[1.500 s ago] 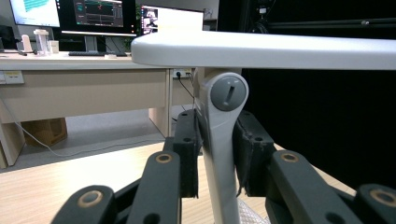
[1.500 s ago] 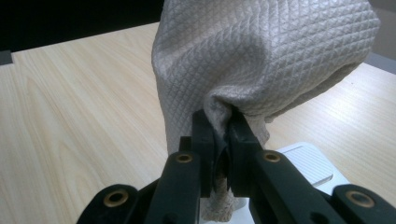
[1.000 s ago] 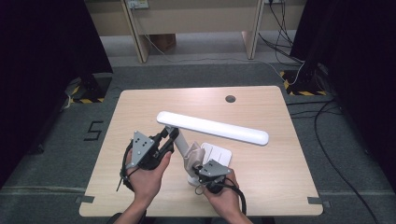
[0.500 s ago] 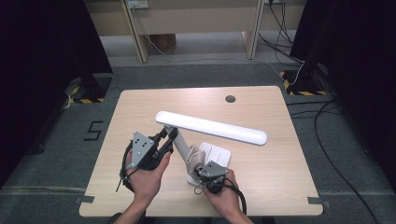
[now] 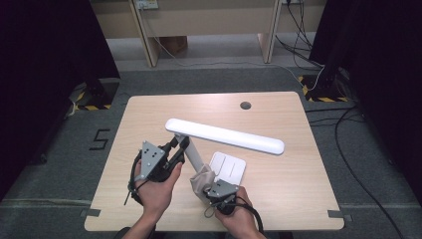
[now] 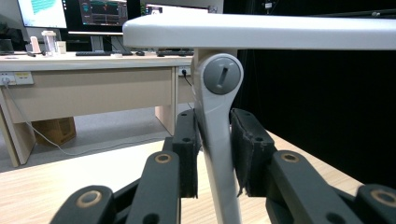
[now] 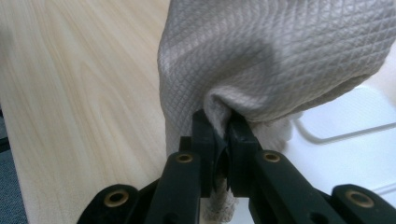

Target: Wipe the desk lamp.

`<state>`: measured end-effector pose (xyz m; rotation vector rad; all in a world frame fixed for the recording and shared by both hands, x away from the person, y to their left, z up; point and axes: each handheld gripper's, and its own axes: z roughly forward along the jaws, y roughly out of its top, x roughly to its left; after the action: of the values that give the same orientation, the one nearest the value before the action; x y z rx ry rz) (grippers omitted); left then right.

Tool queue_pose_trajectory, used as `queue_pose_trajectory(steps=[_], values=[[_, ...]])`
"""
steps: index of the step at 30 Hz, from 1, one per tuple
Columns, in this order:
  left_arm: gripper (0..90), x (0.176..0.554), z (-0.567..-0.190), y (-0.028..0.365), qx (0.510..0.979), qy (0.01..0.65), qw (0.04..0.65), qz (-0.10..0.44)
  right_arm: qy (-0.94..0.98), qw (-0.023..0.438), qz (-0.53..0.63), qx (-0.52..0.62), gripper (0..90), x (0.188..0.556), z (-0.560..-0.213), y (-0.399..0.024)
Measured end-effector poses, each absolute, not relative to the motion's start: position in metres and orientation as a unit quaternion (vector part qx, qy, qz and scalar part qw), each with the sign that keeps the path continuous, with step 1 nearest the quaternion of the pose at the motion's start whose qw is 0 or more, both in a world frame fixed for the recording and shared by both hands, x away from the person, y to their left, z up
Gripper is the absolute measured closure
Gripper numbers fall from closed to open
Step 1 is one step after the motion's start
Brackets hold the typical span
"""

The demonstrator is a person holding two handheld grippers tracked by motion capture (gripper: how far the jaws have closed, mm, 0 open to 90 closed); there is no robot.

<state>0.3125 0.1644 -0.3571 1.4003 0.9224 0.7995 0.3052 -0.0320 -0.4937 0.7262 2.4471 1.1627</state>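
A white desk lamp stands on the table, its long head (image 5: 225, 136) stretching right above its square base (image 5: 228, 166). My left gripper (image 5: 180, 148) is shut on the lamp's upright arm (image 6: 219, 154), just below the grey hinge (image 6: 222, 74); both pads press its sides. My right gripper (image 7: 219, 126) is shut on a fold of a beige quilted cloth (image 7: 280, 51). The cloth (image 5: 201, 182) lies bunched against the foot of the lamp arm at the base's near left corner, with the right gripper (image 5: 211, 187) just behind it.
The light wooden table (image 5: 298, 169) has a round cable hole (image 5: 245, 105) near its far edge. Desk legs and cables stand on the grey floor beyond. In the left gripper view a desk with monitors (image 6: 93, 18) is in the background.
The lamp head has shifted very slightly; the right hand with the cloth has moved a little at the lamp's foot. The left gripper has kept its hold in place.
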Motion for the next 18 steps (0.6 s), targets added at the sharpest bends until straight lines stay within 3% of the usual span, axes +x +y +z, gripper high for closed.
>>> queue_pose_trajectory(steps=[8, 18], values=[[71.9, 0.313, -0.357, 0.165, 0.605, 0.397, 0.598, 0.343, 0.867, 0.142, 0.403, 0.254, 84.5, 0.315, -0.502, -0.024], [71.8, 0.313, -0.357, 0.165, 0.606, 0.396, 0.597, 0.345, 0.863, 0.118, 0.394, 0.294, 84.5, 0.309, -0.499, -0.055]])
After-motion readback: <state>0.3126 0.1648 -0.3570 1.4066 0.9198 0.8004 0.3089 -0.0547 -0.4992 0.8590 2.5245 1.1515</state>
